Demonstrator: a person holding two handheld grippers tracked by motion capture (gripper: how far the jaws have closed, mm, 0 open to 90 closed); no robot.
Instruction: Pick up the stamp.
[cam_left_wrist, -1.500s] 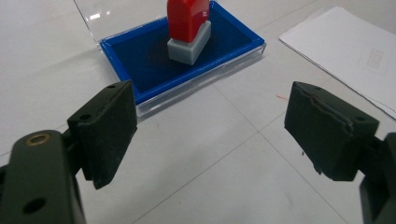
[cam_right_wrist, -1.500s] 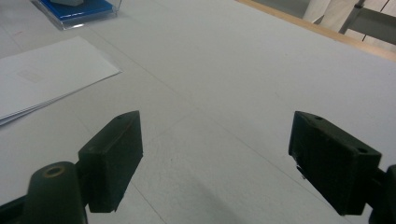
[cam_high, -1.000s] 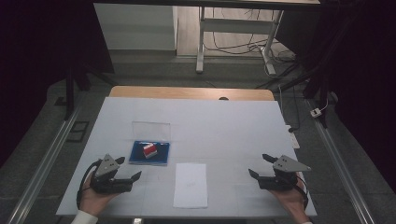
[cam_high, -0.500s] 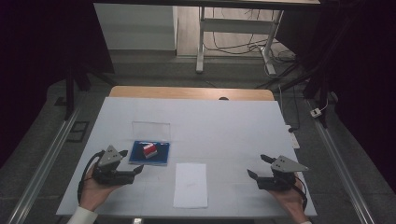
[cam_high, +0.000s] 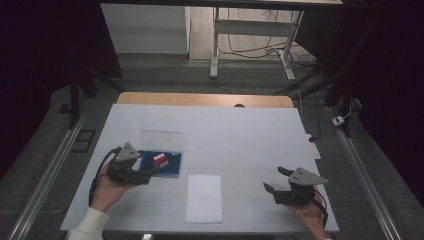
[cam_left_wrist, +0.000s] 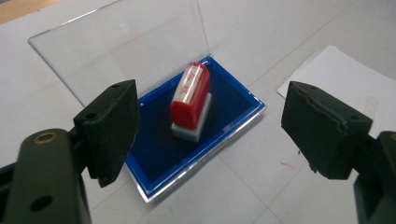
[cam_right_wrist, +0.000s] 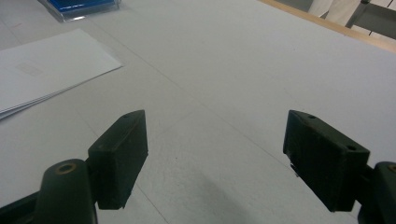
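Red stamp (cam_left_wrist: 190, 100), label lettering unreadable

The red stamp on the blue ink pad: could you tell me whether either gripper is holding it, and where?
Nothing is held. The left gripper is open around the red stamp, not touching it.

Glossy red plastic on the stamp (cam_left_wrist: 190, 100), clear shiny plastic for the lid (cam_left_wrist: 126, 44). Matt white paper sheet (cam_high: 204, 197) at lower centre.

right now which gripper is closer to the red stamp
Left. The left gripper is open right beside the red stamp on its ink pad; the right gripper sits far across the table, beyond the paper.
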